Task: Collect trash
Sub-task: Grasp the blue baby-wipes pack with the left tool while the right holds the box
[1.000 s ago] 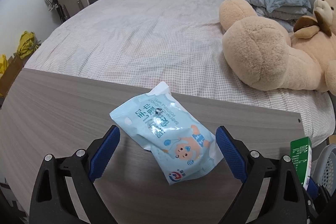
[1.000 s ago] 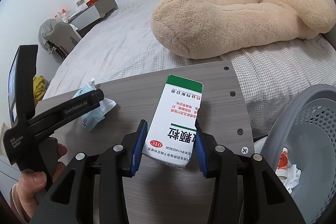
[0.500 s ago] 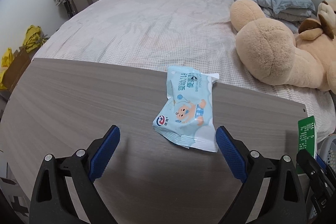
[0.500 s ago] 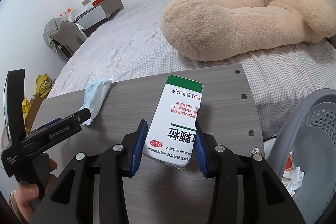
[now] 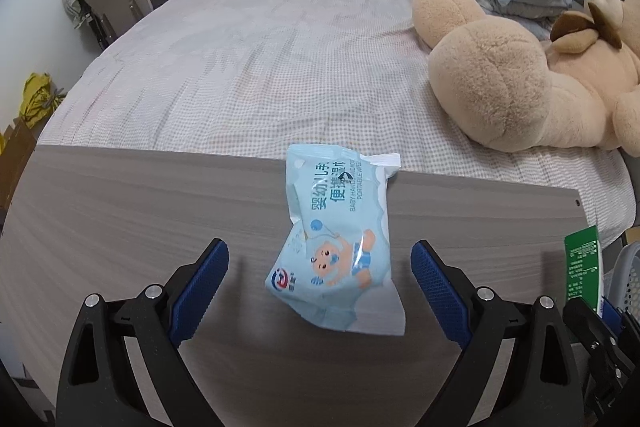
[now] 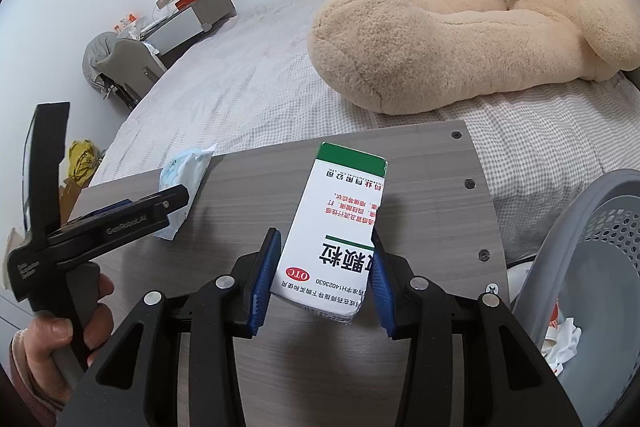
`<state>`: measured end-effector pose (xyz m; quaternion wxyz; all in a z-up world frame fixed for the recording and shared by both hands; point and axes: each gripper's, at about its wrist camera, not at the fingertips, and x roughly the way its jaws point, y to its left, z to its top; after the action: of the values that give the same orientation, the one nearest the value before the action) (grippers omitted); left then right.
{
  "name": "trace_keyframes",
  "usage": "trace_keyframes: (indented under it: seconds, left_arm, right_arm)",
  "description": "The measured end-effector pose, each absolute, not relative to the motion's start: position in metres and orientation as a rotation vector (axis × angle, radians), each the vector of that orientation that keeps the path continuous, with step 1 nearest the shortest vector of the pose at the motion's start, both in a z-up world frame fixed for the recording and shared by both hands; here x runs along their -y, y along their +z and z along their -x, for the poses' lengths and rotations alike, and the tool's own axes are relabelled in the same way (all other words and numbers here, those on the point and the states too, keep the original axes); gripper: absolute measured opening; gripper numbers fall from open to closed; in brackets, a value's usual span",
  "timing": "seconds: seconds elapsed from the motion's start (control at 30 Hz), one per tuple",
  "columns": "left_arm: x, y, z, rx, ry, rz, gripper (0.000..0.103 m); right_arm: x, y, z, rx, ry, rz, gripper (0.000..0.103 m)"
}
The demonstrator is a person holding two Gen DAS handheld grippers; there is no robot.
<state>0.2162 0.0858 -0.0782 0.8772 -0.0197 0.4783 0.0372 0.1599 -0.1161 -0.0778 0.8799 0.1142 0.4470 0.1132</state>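
1. Right gripper [image 6: 322, 277]: jaws clamped on the sides of the box [image 6: 334, 235], held above the counter [image 6: 432, 195].
2. Left gripper [image 5: 320, 281]: jaws wide apart, empty, framing the wipes pack [image 5: 338, 247] without touching it.
3. Pack lying flat near the counter's far edge, its top seal poking over toward the bed [image 5: 248, 67].
4. Pack likely light, soft and crinkly, with a slick film skin; probably gives under pressure and may slip. Best taken across the plump middle, not by the thin sealed ends.
5. Box: light stiff cardboard, prone to crushing if squeezed hard; present grip low on its long sides looks secure.
6. Basket [image 6: 600, 247] at the counter's right end, already holding crumpled paper; nothing seen blocking the way there for the box.
7. Teddy bear [image 5: 520, 87] on the bed, well apart from the pack.
8. For the pack, the right gripper and box stand between it and the basket.
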Motion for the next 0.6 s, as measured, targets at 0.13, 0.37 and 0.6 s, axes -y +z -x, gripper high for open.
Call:
trace_keyframes:
  seconds: [0.13,0.37,0.6]
  left_arm:
    - [-0.087,-0.085,-0.224,-1.007,0.065,0.042,0.090]
    - [-0.086,-0.086,-0.229,-1.015,0.028,0.041,0.061]
    - [-0.083,-0.082,-0.220,-1.011,-0.011,0.063,0.051]
  right_arm:
    - [0.116,-0.080,-0.162,-0.937,0.237,-0.240,0.042]
    - [0.118,-0.081,-0.163,-0.935,0.236,-0.248,0.042]
    - [0.120,-0.079,-0.160,-0.930,0.233,-0.249,0.042]
